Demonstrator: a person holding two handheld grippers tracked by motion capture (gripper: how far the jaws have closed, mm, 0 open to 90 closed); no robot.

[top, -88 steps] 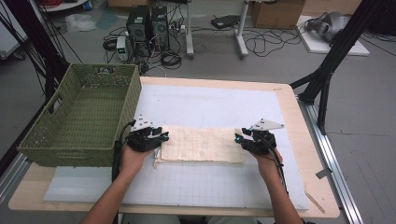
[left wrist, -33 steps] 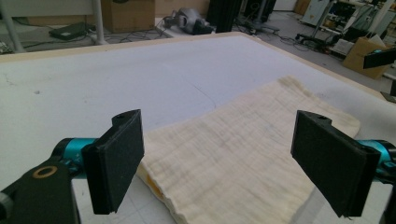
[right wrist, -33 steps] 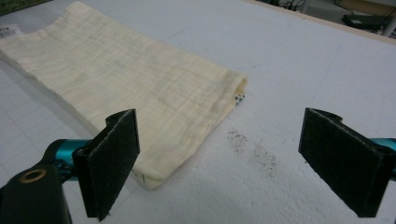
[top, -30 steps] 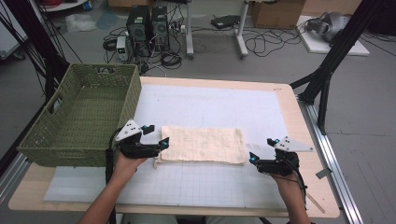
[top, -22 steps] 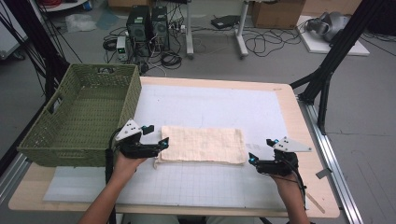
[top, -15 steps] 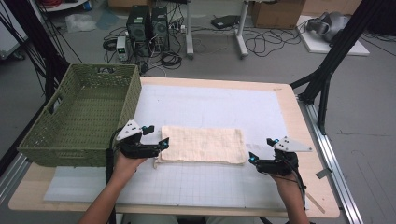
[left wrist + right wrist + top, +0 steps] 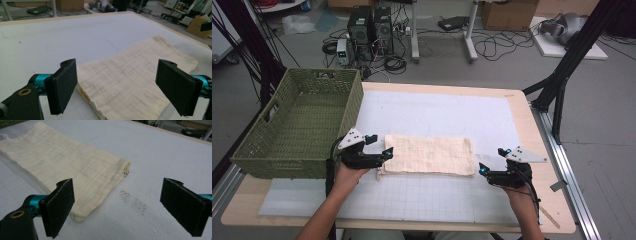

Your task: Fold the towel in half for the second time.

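A folded cream cloth (image 7: 430,154) lies flat on the white mat in the middle of the table. My left gripper (image 7: 384,154) stands open at the cloth's left end, jaws wide apart over that end (image 7: 120,82), nothing held. My right gripper (image 7: 482,169) is open just off the cloth's right near corner, close to the front edge. In the right gripper view the cloth (image 7: 65,162) runs off to the upper left, its folded corner between the jaws and slightly ahead.
A green woven basket (image 7: 297,125) stands at the table's left, right beside my left hand. The white mat (image 7: 442,112) covers most of the wooden table (image 7: 532,150). A dark smudge (image 7: 132,200) marks the mat. Cables and computer cases lie on the floor behind.
Both grippers have let go of the cloth's ends and drawn back outward; the right moved furthest, toward the front right. Over the last second nothing has moved.
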